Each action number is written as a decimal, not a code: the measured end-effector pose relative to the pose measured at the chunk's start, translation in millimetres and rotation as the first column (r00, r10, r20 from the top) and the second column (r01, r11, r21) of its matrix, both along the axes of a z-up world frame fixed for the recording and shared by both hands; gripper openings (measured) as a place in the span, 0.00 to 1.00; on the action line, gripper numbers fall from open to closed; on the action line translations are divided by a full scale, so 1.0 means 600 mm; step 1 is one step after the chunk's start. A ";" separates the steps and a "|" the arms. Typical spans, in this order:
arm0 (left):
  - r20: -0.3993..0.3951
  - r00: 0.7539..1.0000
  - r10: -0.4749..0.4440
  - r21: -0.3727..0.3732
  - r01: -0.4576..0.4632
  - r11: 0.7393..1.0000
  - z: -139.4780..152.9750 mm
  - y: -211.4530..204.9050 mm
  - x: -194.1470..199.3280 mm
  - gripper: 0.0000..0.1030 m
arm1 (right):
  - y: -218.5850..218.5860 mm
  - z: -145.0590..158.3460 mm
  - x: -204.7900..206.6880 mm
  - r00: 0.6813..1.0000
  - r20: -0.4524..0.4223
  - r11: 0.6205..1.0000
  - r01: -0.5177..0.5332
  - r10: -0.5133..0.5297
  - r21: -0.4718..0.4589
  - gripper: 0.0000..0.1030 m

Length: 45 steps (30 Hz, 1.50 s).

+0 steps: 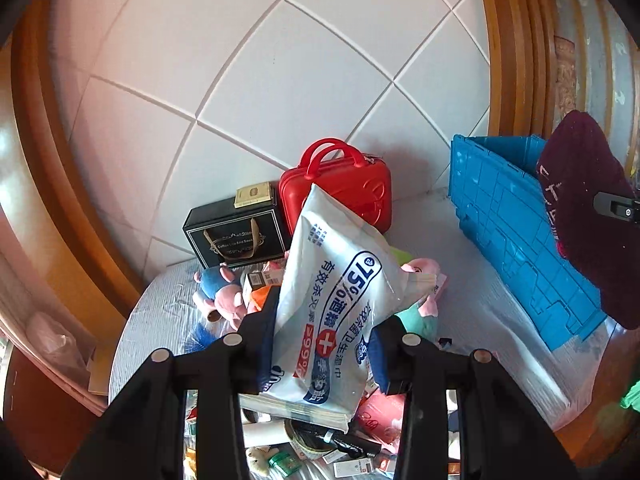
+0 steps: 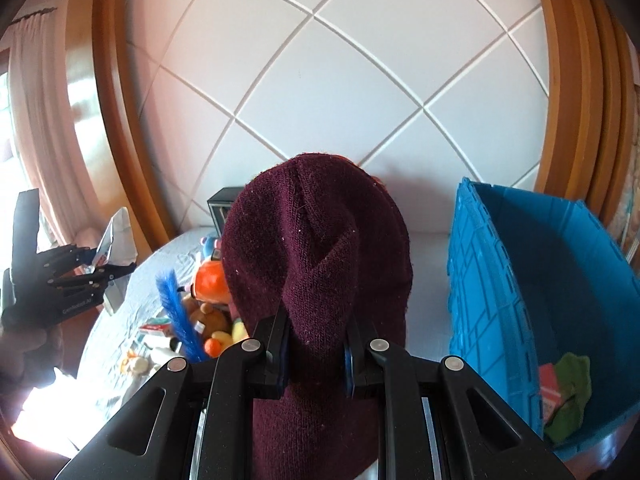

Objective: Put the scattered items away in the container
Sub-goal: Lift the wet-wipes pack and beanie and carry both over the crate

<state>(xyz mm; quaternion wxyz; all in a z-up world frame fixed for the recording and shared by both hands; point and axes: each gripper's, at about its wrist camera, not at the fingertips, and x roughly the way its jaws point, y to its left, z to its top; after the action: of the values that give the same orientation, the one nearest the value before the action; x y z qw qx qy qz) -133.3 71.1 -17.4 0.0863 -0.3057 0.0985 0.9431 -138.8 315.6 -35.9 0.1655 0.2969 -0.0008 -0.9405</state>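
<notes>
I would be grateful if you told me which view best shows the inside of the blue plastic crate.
The right wrist view: the blue plastic crate opens toward it, showing a green cloth and a pink item at the bottom. The left wrist view shows only its ribbed outer wall, partly behind the maroon knitted hat.

Both tools are showing matte black linkage arms with round silver rivets. The right hand-held gripper [image 2: 316, 354] is wearing blue pads [image 2: 349, 364]. The left hand-held gripper [image 1: 320, 350] is looking alike.

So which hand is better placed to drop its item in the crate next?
Probably the right. Its gripper holds the hat right beside the open crate; the left gripper, with the wipes, is farther off.
</notes>
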 end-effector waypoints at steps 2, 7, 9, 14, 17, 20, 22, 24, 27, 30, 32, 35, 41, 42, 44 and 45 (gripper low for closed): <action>-0.013 1.000 0.006 -0.003 -0.006 1.000 0.012 0.019 0.000 0.36 | 0.018 0.010 -0.004 1.000 -0.014 1.000 -0.006 0.006 -0.007 0.18; -0.047 0.999 0.015 -0.015 -0.016 1.000 0.039 0.076 0.000 0.36 | 0.067 0.030 -0.018 0.999 -0.042 0.999 -0.026 0.025 -0.019 0.18; -0.062 0.998 0.015 -0.022 -0.017 1.000 0.048 0.100 0.000 0.36 | 0.088 0.037 -0.023 0.998 -0.053 0.999 -0.032 0.031 -0.022 0.18; -0.085 0.996 0.009 -0.033 -0.011 0.999 0.062 0.167 -0.007 0.36 | 0.146 0.051 -0.034 0.996 -0.079 0.999 -0.040 0.038 -0.030 0.18; -0.090 0.996 -0.010 -0.039 0.006 0.999 0.066 0.209 -0.013 0.36 | 0.189 0.053 -0.041 0.996 -0.090 0.999 -0.029 0.025 -0.038 0.18; -0.094 0.995 -0.039 -0.052 0.034 0.998 0.069 0.255 -0.022 0.36 | 0.234 0.056 -0.050 0.996 -0.095 0.999 -0.006 0.001 -0.049 0.18; -0.098 0.993 -0.059 -0.064 0.053 0.997 0.072 0.285 -0.029 0.36 | 0.267 0.056 -0.056 0.995 -0.096 0.998 0.016 -0.022 -0.060 0.18; -0.099 0.992 -0.077 -0.069 0.070 0.995 0.075 0.313 -0.037 0.36 | 0.298 0.055 -0.060 0.995 -0.093 0.997 0.037 -0.044 -0.072 0.18; -0.096 0.989 -0.109 -0.081 0.102 0.992 0.080 0.356 -0.050 0.36 | 0.341 0.056 -0.064 0.992 -0.094 0.994 0.071 -0.080 -0.086 0.18; -0.097 0.985 -0.146 -0.097 0.137 0.986 0.084 0.399 -0.063 0.36 | 0.381 0.051 -0.072 0.989 -0.091 0.989 0.110 -0.120 -0.099 0.18; -0.094 0.981 -0.171 -0.102 0.162 0.982 0.087 0.429 -0.075 0.36 | 0.411 0.047 -0.076 0.986 -0.084 0.985 0.137 -0.146 -0.109 0.18; -0.095 0.972 -0.215 -0.112 0.205 0.972 0.091 0.482 -0.095 0.36 | 0.453 0.038 -0.086 0.980 -0.068 0.977 0.177 -0.186 -0.123 0.18; -0.111 0.944 -0.311 -0.133 0.296 0.946 0.102 0.585 -0.127 0.36 | 0.526 0.020 -0.108 0.969 -0.051 0.963 0.234 -0.243 -0.131 0.18; -0.114 0.939 -0.326 -0.135 0.310 0.941 0.103 0.602 -0.131 0.36 | 0.538 0.018 -0.110 0.967 -0.049 0.961 0.243 -0.251 -0.134 0.19; -0.115 0.928 -0.354 -0.139 0.338 0.931 0.104 0.635 -0.141 0.36 | 0.563 0.010 -0.118 0.962 -0.044 0.956 0.261 -0.269 -0.138 0.19; -0.114 0.923 -0.368 -0.140 0.351 0.926 0.104 0.652 -0.146 0.36 | 0.573 0.007 -0.120 0.960 -0.040 0.953 0.270 -0.278 -0.139 0.19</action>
<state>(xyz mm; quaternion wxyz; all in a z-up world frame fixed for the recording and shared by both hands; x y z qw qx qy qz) -220.9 462.6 45.0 0.2330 -0.2209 0.2136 0.9226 -210.6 659.5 -31.5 0.0527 0.2541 -0.0995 -0.9606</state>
